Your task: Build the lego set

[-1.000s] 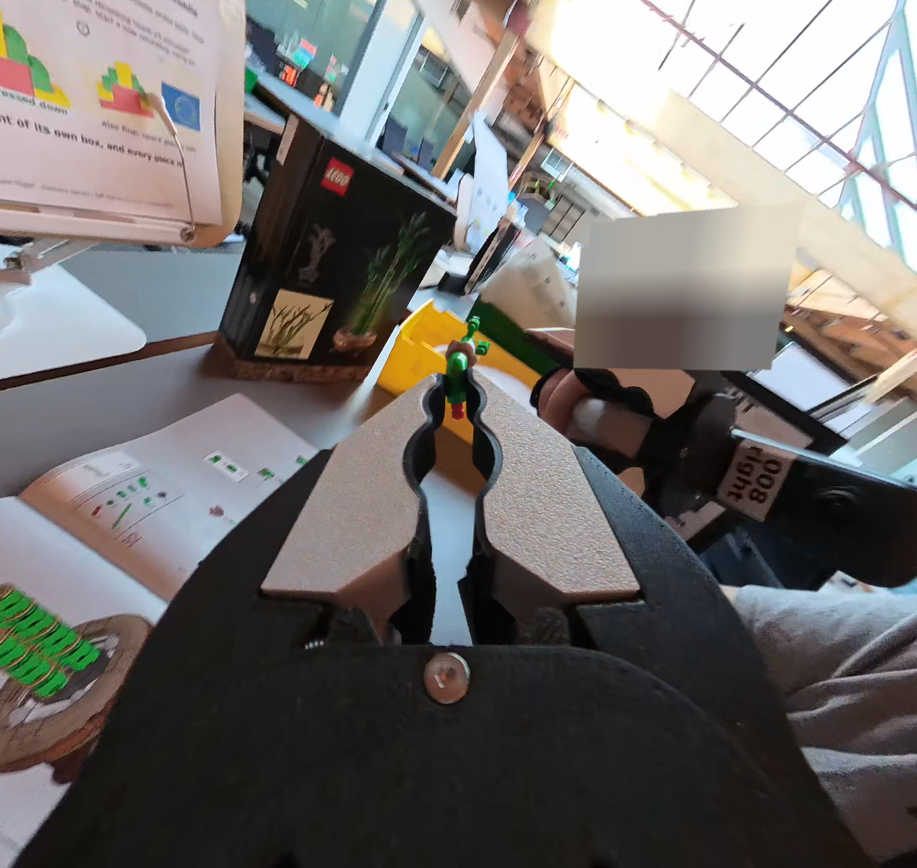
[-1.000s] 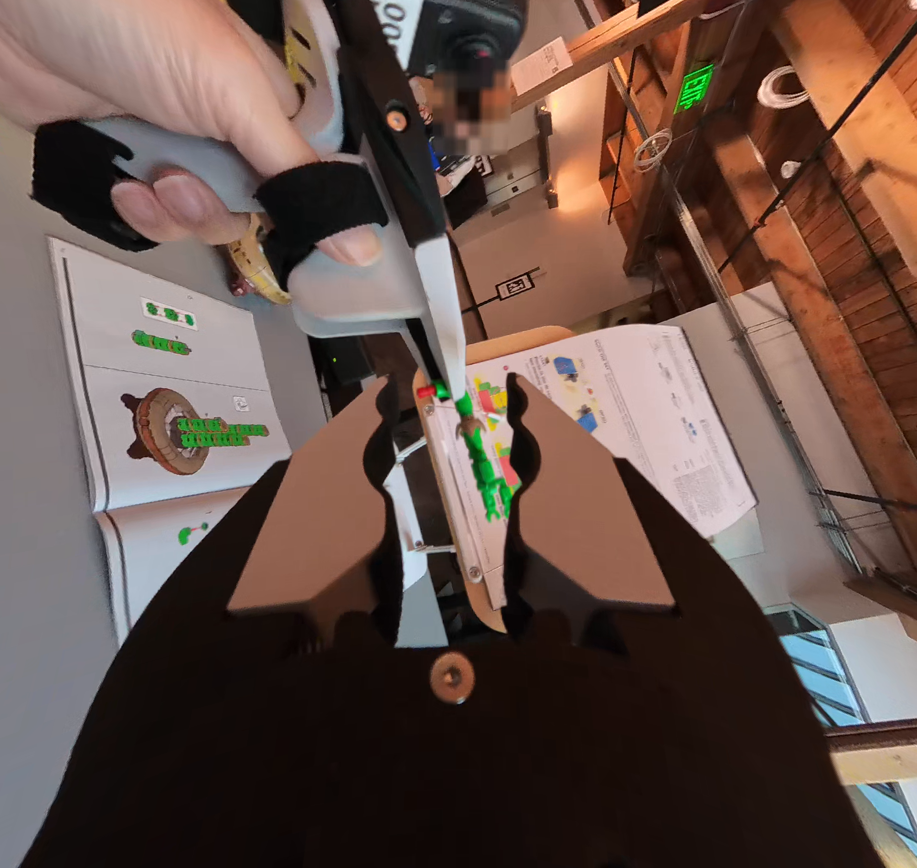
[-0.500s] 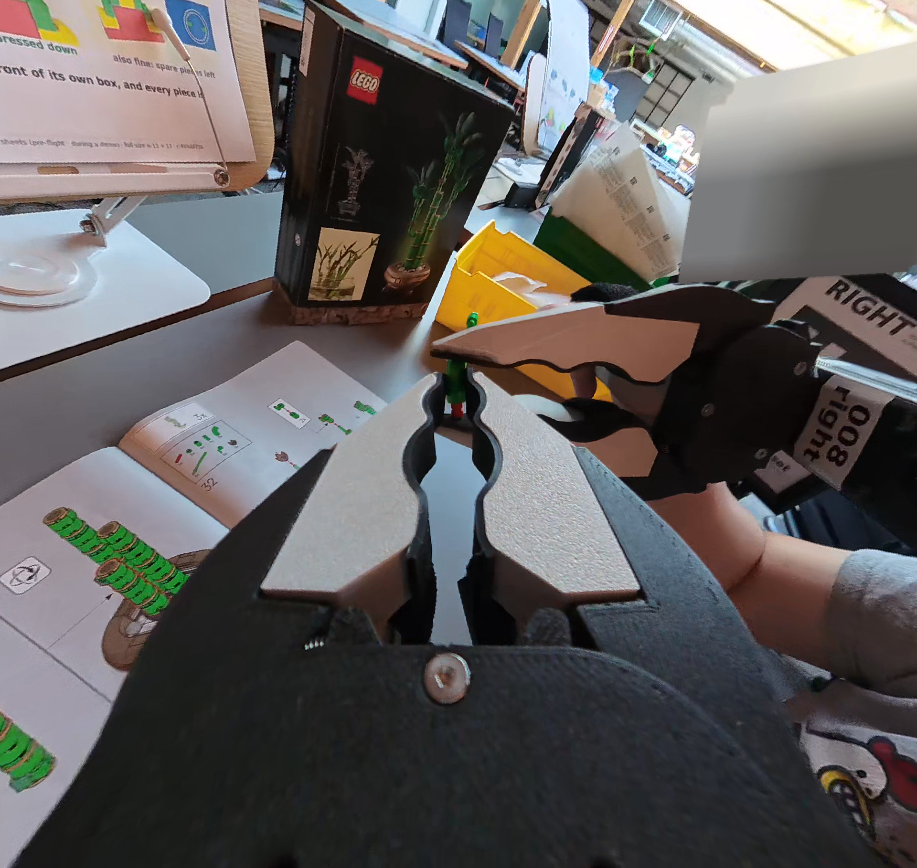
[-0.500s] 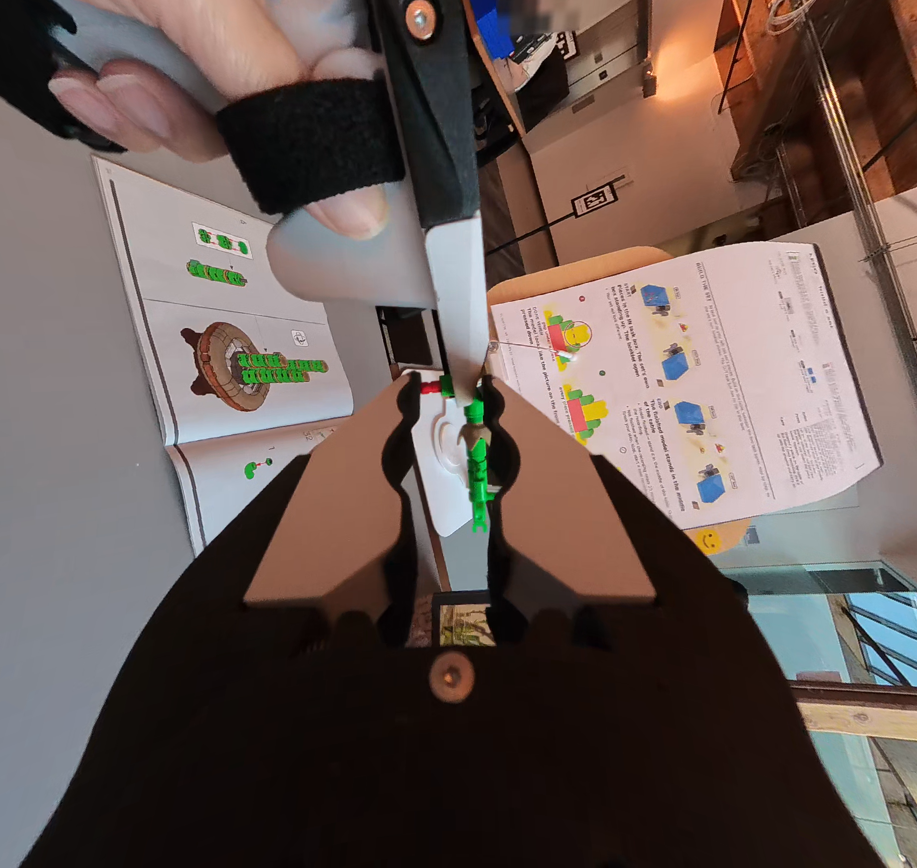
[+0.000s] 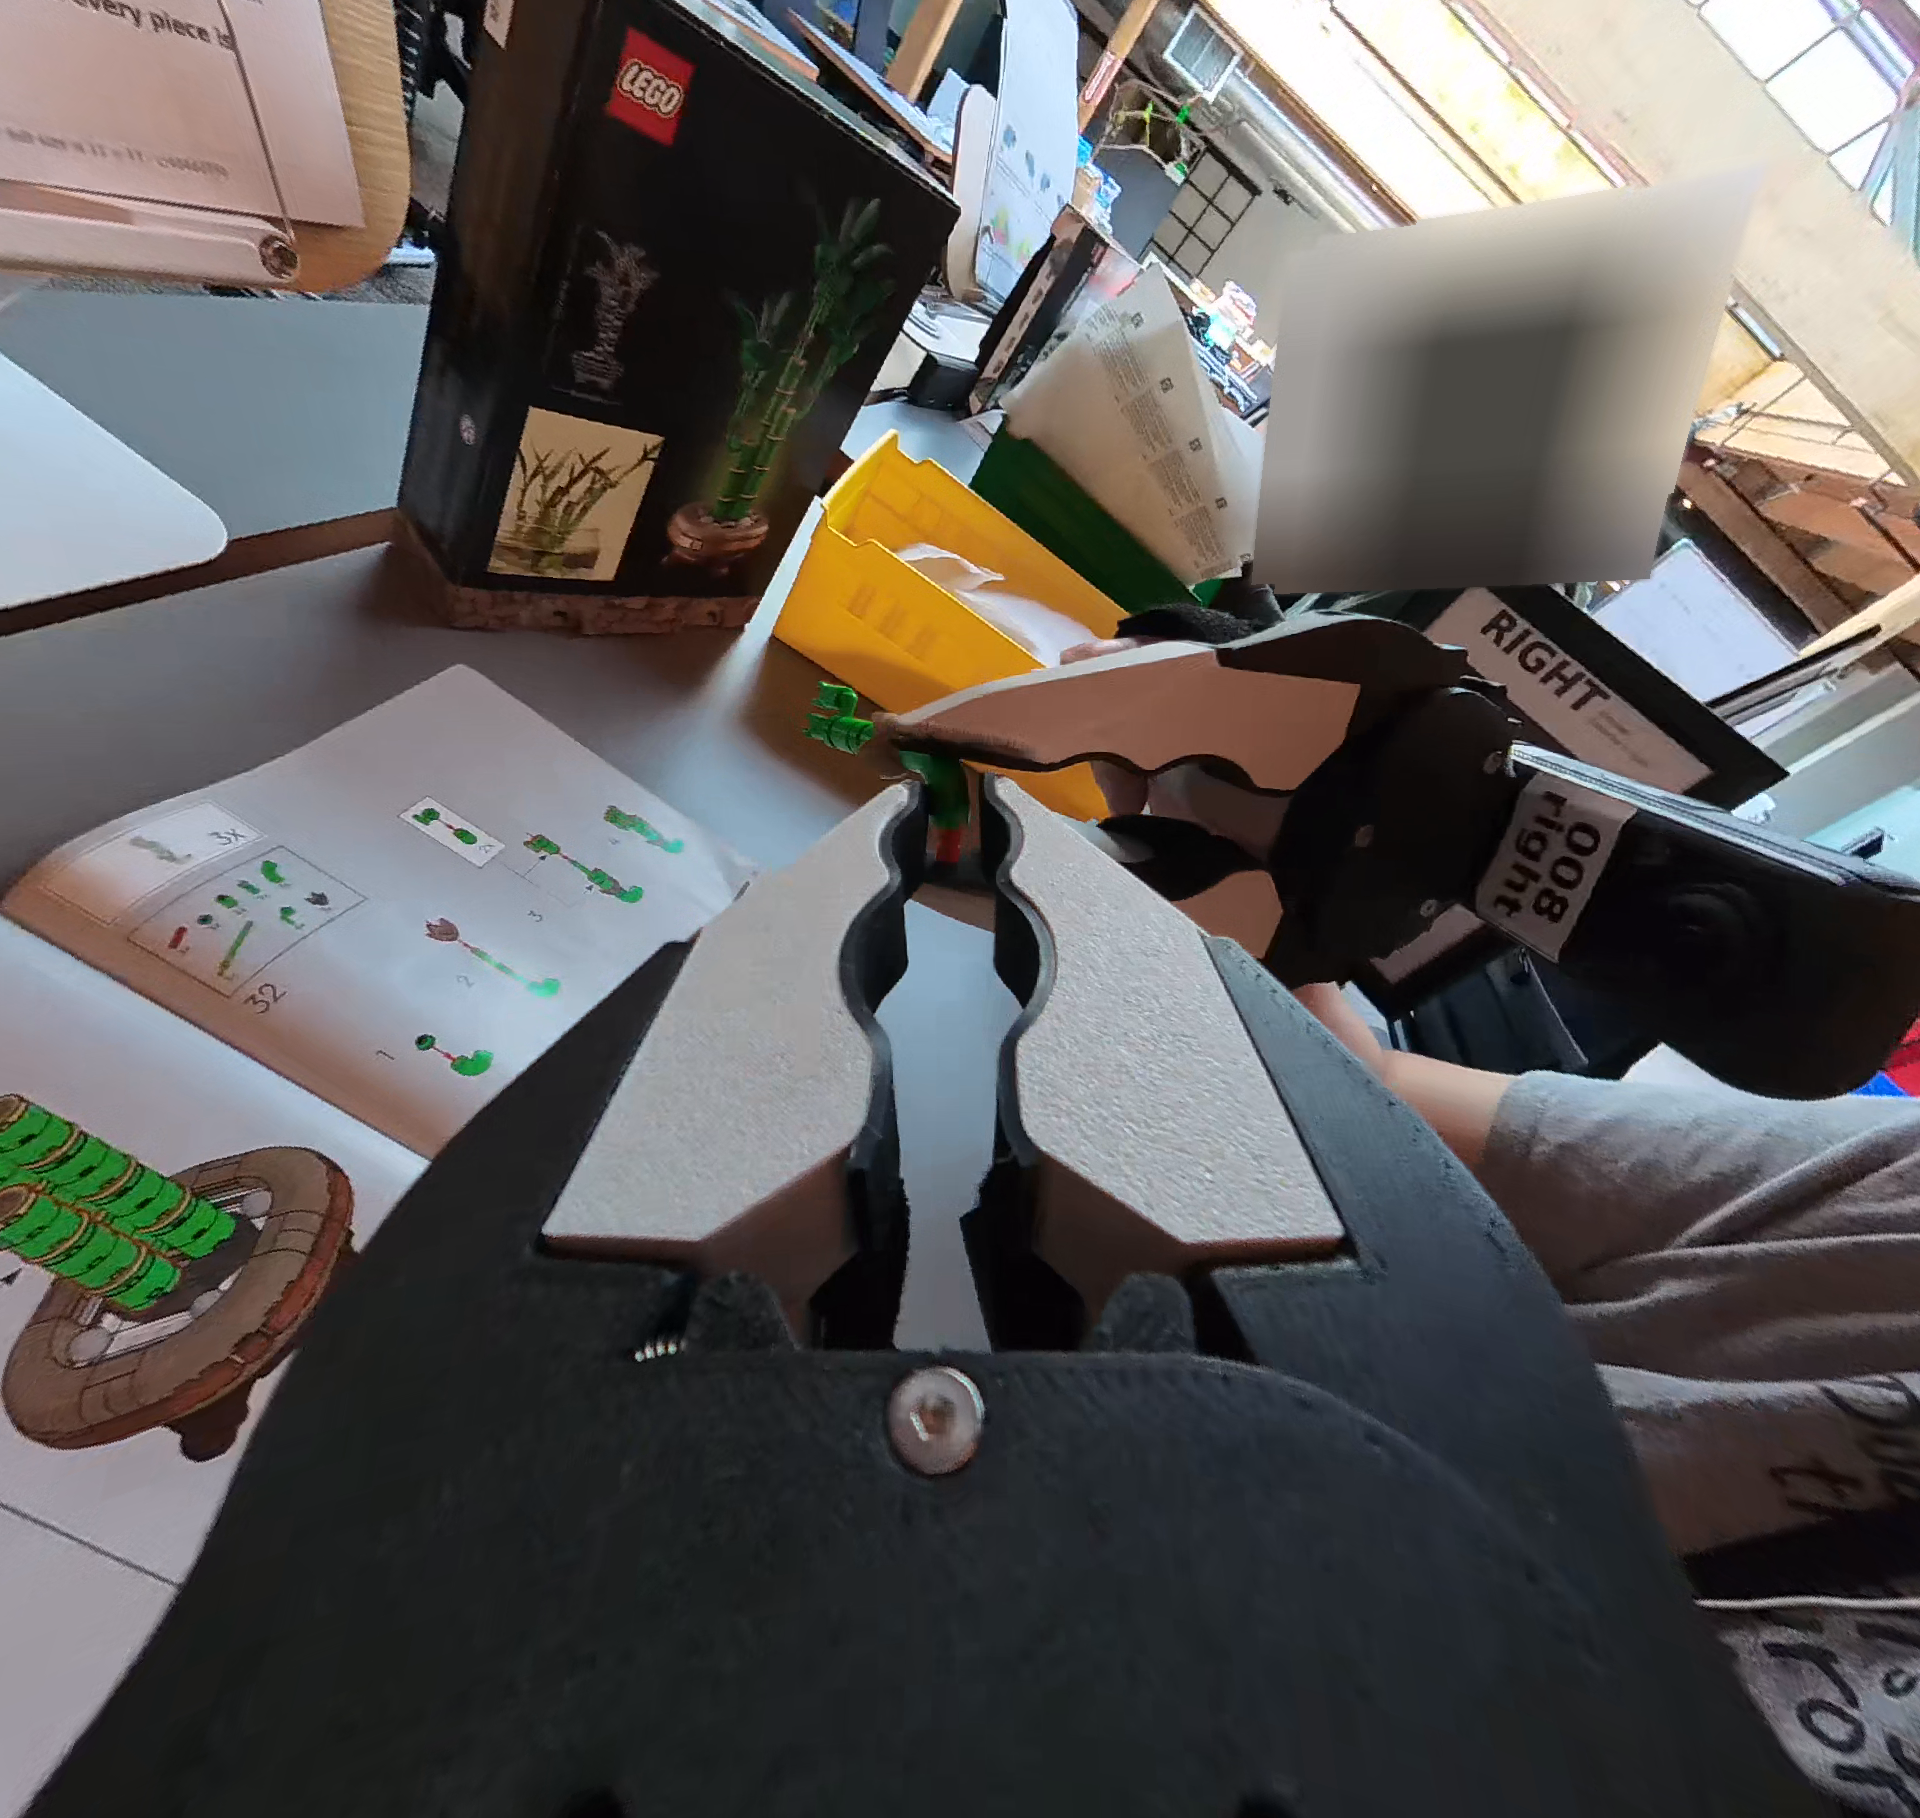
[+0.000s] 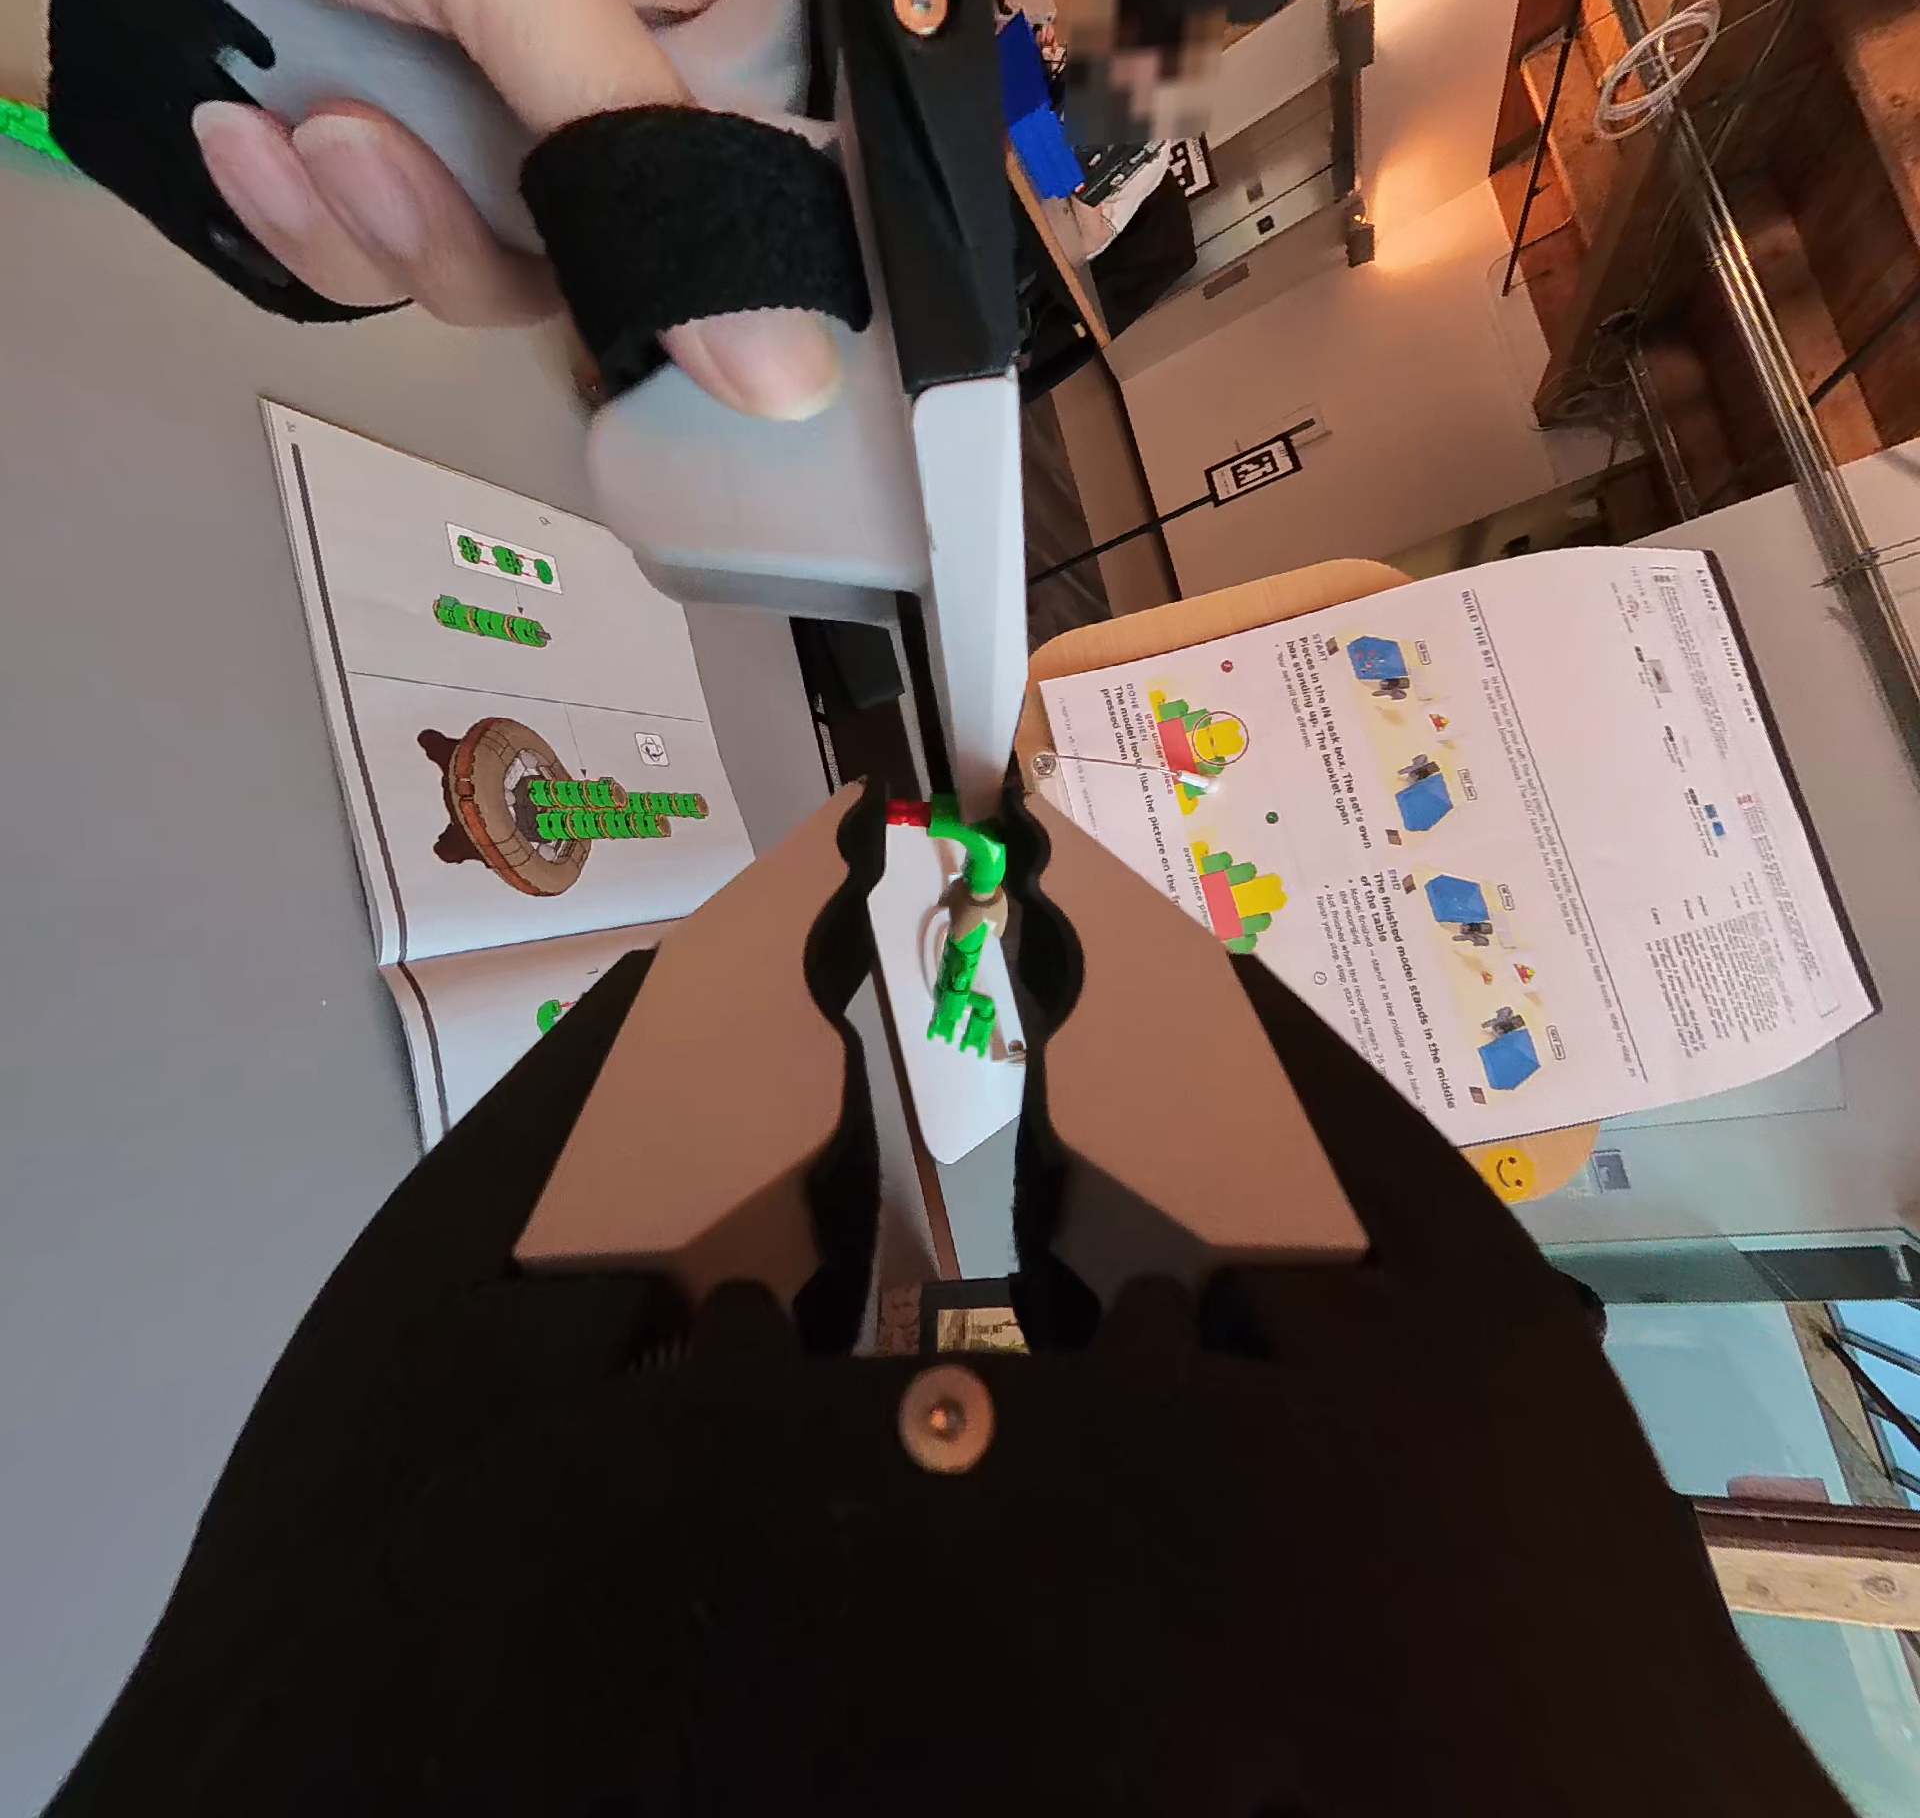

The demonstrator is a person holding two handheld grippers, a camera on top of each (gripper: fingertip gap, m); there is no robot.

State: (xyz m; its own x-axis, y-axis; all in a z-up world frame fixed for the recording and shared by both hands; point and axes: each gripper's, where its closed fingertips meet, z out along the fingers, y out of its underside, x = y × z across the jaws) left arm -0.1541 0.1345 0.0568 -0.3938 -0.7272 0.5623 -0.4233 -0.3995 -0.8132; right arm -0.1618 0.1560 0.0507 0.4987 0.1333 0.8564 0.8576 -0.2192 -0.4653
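Crossing at their tips, both grippers meet over the open booklet (image 5: 343, 895): left gripper (image 5: 948, 812) pinches one green stem piece (image 5: 943, 794); right gripper (image 6: 940, 833), narrowly parted, brackets it.

Left gripper (image 5: 948, 812): matte black printed body, silver screw at centre. Two fingers (image 5: 769, 1030) faced with grainy tan plates, inner edges wavy and black-lined. A small coil spring shows at the base of one finger.

Right gripper (image 6: 940, 812): same black body, same screw, tan plates. Seen from the left wrist view, it carries white labels with black lettering.

Hands (image 6: 436, 75): black fabric loops strap the digits to pale grey handles. Grey sleeve (image 5: 1704, 1218) on the right arm.
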